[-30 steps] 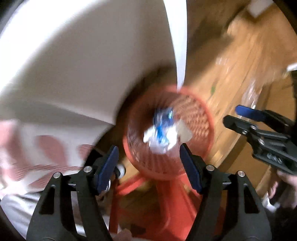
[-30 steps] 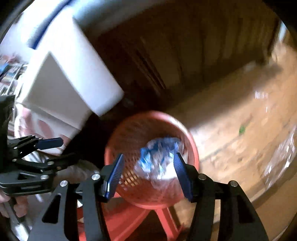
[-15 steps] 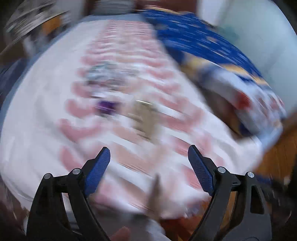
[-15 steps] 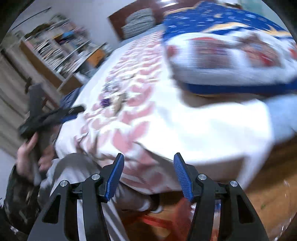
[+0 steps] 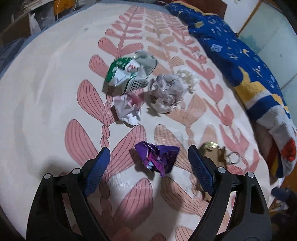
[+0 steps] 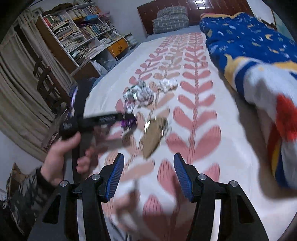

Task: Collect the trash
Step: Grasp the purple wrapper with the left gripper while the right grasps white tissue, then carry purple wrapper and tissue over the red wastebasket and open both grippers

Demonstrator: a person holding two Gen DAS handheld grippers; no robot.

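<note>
Trash lies on a white bed sheet [image 5: 46, 89] with pink leaf print. A crumpled purple foil wrapper [image 5: 156, 157] sits between the open jaws of my left gripper [image 5: 148, 159], not touched. Beyond it lie a white paper ball [image 5: 128, 109], a grey crumpled paper [image 5: 167, 92] and a green-and-white packet [image 5: 128, 74]. A brown-gold wrapper [image 5: 213, 153] lies right of the left gripper. My right gripper [image 6: 148, 166] is open and empty, short of the brown wrapper [image 6: 154, 133]. The left gripper [image 6: 128, 118] hovers at the purple wrapper [image 6: 128, 123] in the right wrist view.
A blue star-print blanket [image 5: 250, 64] lies bunched along the bed's right side. A bookshelf [image 6: 78, 35] and a wooden chair [image 6: 50, 83] stand left of the bed. Pillows [image 6: 170, 16] rest at the headboard.
Both grippers have swung from the red basket on the floor up to the bed. The left one has closed in on the purple wrapper.
</note>
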